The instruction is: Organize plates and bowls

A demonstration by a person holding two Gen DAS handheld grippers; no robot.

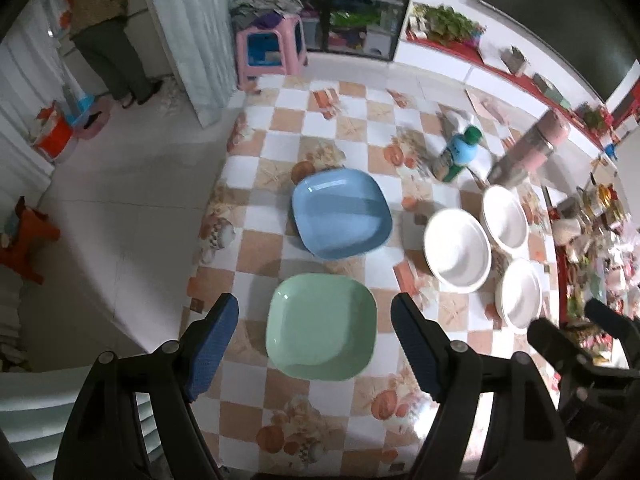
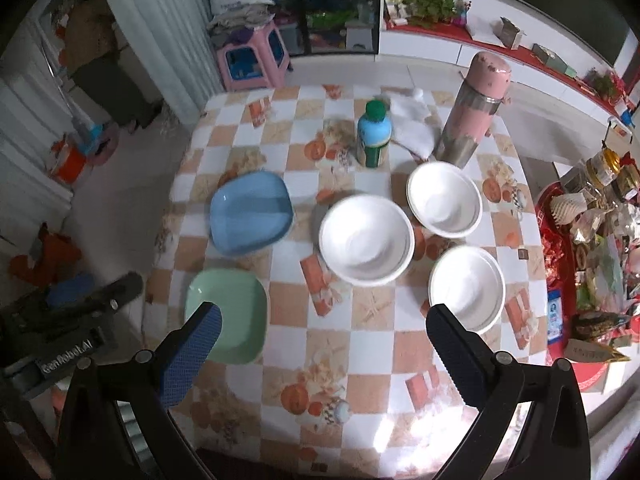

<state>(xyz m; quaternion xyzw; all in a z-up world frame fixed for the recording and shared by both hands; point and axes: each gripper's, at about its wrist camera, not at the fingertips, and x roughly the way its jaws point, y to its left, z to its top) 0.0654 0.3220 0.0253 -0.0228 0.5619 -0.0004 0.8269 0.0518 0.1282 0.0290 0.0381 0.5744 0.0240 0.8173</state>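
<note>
Grippers both above the near edge of the checkered table [image 1: 280, 160], fingers pointing out over it. Left gripper [image 1: 315, 332]: jaws spread wide, nothing between the pads — green plate [image 1: 322, 326] lies flat on the cloth directly ahead, seen in the gap but below the fingers, not touched. Blue plate [image 1: 341, 214] sits just beyond the green one, apart from it, also flat.

Right gripper [image 2: 324, 344]: jaws equally wide, holding nothing. Ahead of it, three white bowls upright in a loose cluster: largest bowl [image 2: 366, 239] straight ahead, second bowl [image 2: 444, 199] beyond and to the right, third bowl [image 2: 467, 288] nearest the right finger [image 2: 456, 352]. Whether the bowl rims touch — cannot tell. Same view shows the green plate [image 2: 226, 322] beside the left finger [image 2: 190, 354] and the blue plate [image 2: 251, 213] further out on the left.

Far side of the bowls: green-capped bottle [image 2: 374, 136] and pink thermos [image 2: 476, 108], both upright, a crumpled white cloth [image 2: 412, 128] between them.
</note>
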